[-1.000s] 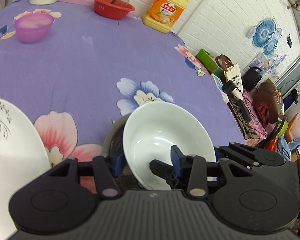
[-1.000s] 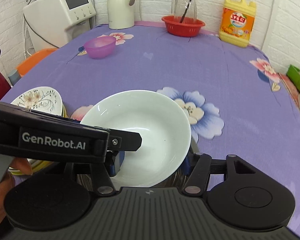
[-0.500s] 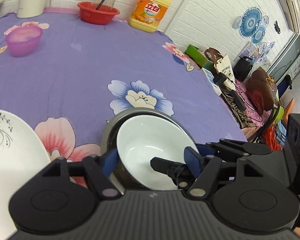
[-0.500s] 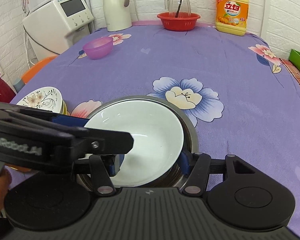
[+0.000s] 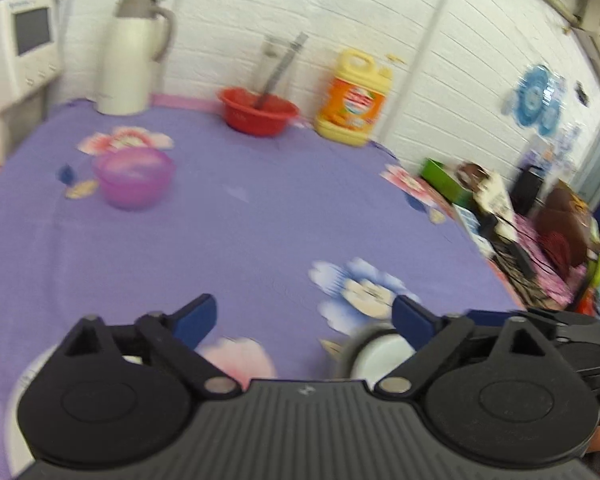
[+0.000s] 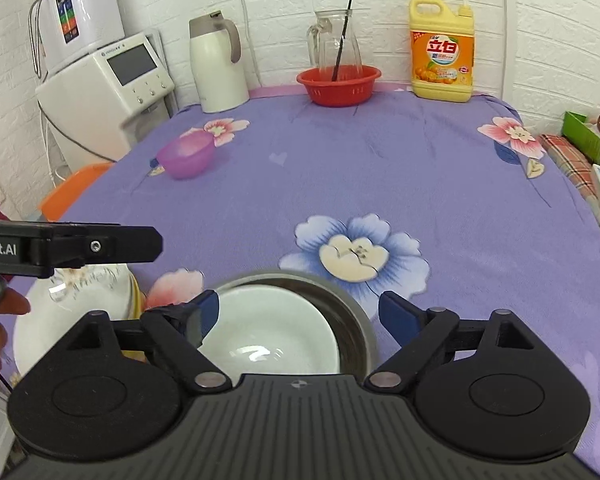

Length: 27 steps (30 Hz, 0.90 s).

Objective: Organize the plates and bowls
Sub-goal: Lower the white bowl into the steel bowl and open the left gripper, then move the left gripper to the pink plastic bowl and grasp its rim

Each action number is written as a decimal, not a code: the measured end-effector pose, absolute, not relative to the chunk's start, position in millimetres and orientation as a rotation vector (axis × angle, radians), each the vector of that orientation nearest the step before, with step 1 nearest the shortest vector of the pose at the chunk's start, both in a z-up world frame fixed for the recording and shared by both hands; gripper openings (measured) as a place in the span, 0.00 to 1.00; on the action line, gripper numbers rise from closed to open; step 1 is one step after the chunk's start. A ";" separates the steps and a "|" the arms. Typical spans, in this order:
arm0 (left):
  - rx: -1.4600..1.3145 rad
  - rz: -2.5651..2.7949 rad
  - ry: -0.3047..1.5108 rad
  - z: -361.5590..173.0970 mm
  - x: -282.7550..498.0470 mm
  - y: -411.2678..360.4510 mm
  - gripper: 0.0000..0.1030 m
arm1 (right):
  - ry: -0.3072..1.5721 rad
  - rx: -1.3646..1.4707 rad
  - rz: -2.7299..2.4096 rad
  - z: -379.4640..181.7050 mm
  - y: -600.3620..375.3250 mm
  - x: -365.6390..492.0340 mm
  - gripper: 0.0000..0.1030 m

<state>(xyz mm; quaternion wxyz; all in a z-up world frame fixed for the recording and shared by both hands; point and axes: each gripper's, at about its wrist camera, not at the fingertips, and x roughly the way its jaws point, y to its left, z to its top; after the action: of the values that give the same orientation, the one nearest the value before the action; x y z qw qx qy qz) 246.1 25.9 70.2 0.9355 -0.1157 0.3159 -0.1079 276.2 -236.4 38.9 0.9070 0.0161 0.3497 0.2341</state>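
A white bowl (image 6: 272,340) rests inside a steel bowl (image 6: 348,316) at the table's near edge, right below my right gripper (image 6: 300,316), which is open and empty above it. The bowls show partly in the blurred left wrist view (image 5: 376,356). A stack of floral plates (image 6: 80,304) lies to their left, also seen low in the left wrist view (image 5: 24,384). My left gripper (image 5: 304,316) is open, empty and raised; it shows in the right wrist view (image 6: 112,244) above the plates. A purple bowl (image 6: 186,156) stands farther back on the left.
At the back stand a white kettle (image 6: 218,64), a red basket (image 6: 338,84) with a glass jug, and a yellow detergent bottle (image 6: 442,48). A white appliance (image 6: 112,92) stands left of the table. Clutter lies beyond the right edge (image 5: 540,232).
Both grippers let go of the white bowl, which now sits in the steel bowl. The left gripper opened, rose and swung left over the plates. The right gripper opened and drew back.
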 end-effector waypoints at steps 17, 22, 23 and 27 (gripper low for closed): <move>-0.347 0.052 0.663 52.1 362.5 205.2 0.92 | 0.805 -0.062 0.619 45.4 -78.5 414.8 1.00; -0.382 0.041 0.696 36.7 415.2 212.8 0.92 | 0.818 -0.150 0.638 30.4 -37.9 447.2 1.00; -0.387 0.032 0.701 33.7 424.9 212.5 0.92 | 0.826 -0.168 0.645 25.9 -32.1 450.0 1.00; -0.337 -0.009 0.722 23.6 458.8 205.3 0.92 | 0.849 -0.235 0.657 6.8 -17.0 456.0 1.00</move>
<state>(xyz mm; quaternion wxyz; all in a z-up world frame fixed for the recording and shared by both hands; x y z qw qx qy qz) 458.8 205.3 23.6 0.9217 -0.1641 0.3514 -0.0045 456.0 -17.0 6.8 0.8529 -0.1119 0.4033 0.3121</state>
